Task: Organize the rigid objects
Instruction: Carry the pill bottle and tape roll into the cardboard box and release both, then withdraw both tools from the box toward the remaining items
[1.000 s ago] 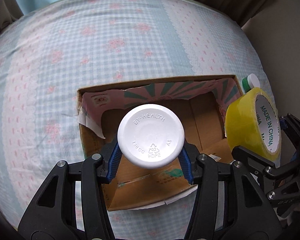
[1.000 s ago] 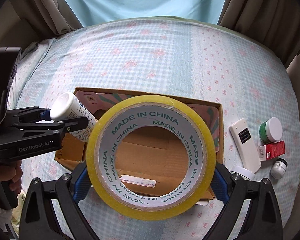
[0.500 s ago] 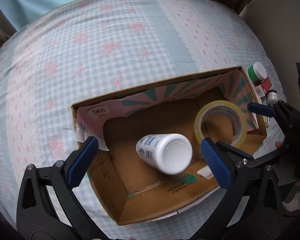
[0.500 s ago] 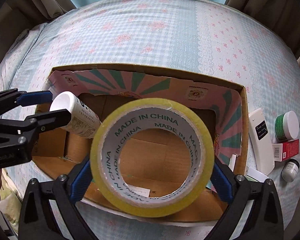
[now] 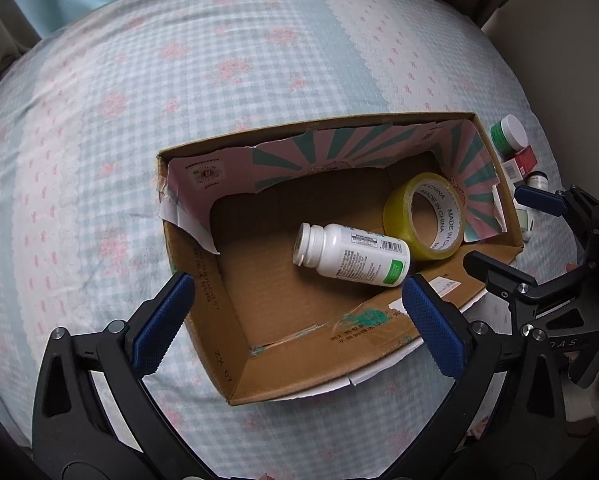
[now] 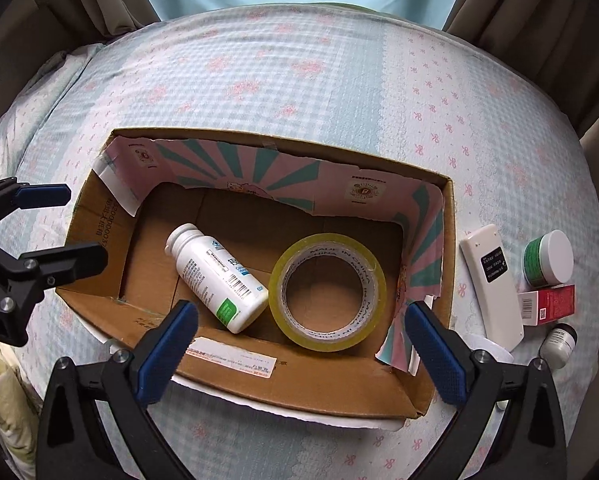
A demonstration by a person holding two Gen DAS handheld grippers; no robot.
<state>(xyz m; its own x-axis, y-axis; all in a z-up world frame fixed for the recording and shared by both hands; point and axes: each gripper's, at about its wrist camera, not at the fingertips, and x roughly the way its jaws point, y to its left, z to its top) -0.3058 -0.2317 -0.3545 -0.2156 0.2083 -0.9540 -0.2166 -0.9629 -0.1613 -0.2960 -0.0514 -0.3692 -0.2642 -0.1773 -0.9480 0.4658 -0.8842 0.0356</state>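
Observation:
An open cardboard box (image 5: 203, 280) (image 6: 87, 248) sits on the bed. Inside it a white pill bottle (image 5: 351, 256) (image 6: 215, 280) lies on its side beside a yellow tape roll (image 5: 423, 216) (image 6: 327, 292). My left gripper (image 5: 295, 320) is open and empty above the box's near wall; it also shows at the left of the right wrist view (image 6: 59, 228). My right gripper (image 6: 299, 344) is open and empty above the box's near wall; it also shows at the right of the left wrist view (image 5: 511, 236).
To the right of the box lie a white remote (image 6: 491, 284), a green jar with a white lid (image 6: 547, 258) (image 5: 509, 136), a red carton (image 6: 547, 304) (image 5: 519, 164) and a small dark-capped vial (image 6: 559, 344) (image 5: 537, 180). The checked bedspread (image 6: 299, 80) spreads beyond the box.
Both grippers opened. The bottle and the tape roll dropped into the box and now lie on its floor. Both grippers have pulled back from the box.

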